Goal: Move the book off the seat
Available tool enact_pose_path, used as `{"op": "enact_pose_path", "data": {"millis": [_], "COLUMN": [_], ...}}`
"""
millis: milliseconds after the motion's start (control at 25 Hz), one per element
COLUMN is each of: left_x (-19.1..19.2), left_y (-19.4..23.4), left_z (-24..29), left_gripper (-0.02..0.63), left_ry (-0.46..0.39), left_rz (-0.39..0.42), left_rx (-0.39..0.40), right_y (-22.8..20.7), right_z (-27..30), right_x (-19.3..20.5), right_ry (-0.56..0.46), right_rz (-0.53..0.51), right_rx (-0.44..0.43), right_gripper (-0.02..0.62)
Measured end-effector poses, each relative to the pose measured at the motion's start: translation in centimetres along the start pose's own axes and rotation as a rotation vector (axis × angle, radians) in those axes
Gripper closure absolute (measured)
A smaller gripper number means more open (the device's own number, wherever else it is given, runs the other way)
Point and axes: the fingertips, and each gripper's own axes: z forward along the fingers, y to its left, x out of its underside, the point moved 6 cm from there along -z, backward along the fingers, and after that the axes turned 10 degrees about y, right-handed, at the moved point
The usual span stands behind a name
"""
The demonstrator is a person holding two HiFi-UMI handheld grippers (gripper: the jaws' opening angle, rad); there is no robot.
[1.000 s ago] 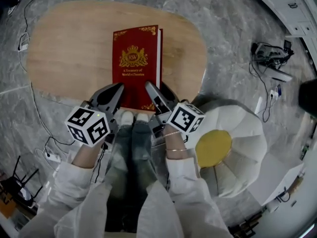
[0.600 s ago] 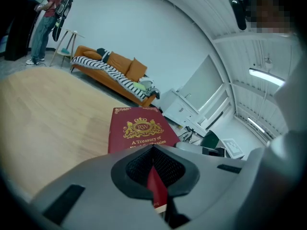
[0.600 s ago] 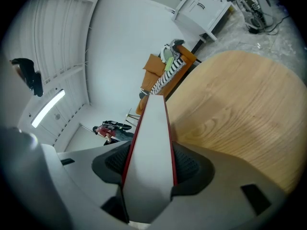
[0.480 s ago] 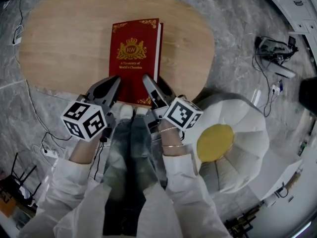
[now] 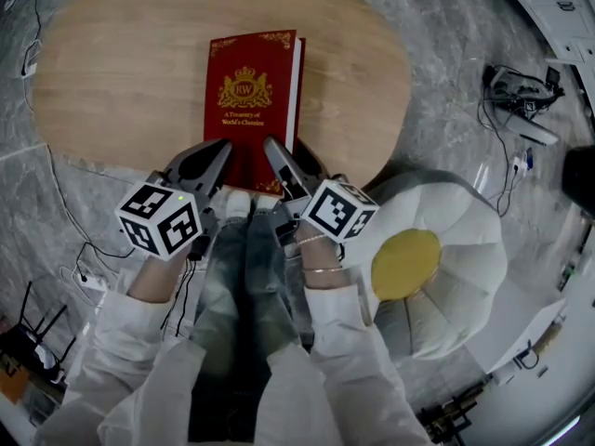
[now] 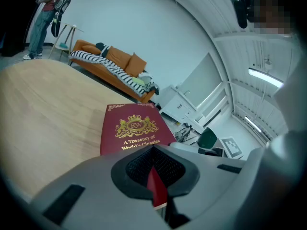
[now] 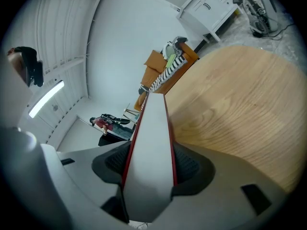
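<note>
Grey marble floor (image 5: 446, 82) all round; oval light-wood surface (image 5: 112, 91) fills the upper left of the head view. Red hardcover book with a gold crest (image 5: 249, 100) lies flat over the middle of that surface, cover up, its near short edge at the surface's lower rim. I cannot tell whether it rests on the wood or hangs just above it. My left hand-held gripper (image 5: 216, 156) is closed on the book's lower-left corner; in the left gripper view only a thin red sliver of cover shows between the dark pads. My right hand-held gripper (image 5: 279, 161) is clamped across the lower-right corner, pads pressing both covers with the pale page block between them. White round padded seat with a yellow disc on top (image 5: 465, 240) stands on the floor at lower right, just beside the surface and apart from the book.
</note>
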Motion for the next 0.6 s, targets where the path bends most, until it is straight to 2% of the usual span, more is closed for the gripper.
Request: {"op": "enact_pose_path", "data": {"millis": [320, 600], "left_x": [0.2, 0.5], "left_y": [0.9, 0.7], "left_z": [-0.1, 0.1], "left_gripper": [0.6, 0.6], "left_ry": [0.012, 0.024], "left_rz": [-0.004, -0.001], "left_rx": [0.007, 0.016], "right_y": [-1.0, -1.8], "right_z": [0.7, 0.4], "right_x": [0.6, 0.5], "right_ry": [0.07, 0.153], "right_rz": [0.024, 0.021], "right_rx": [-0.01, 0.033], "right_gripper": [0.342, 0.337]}}
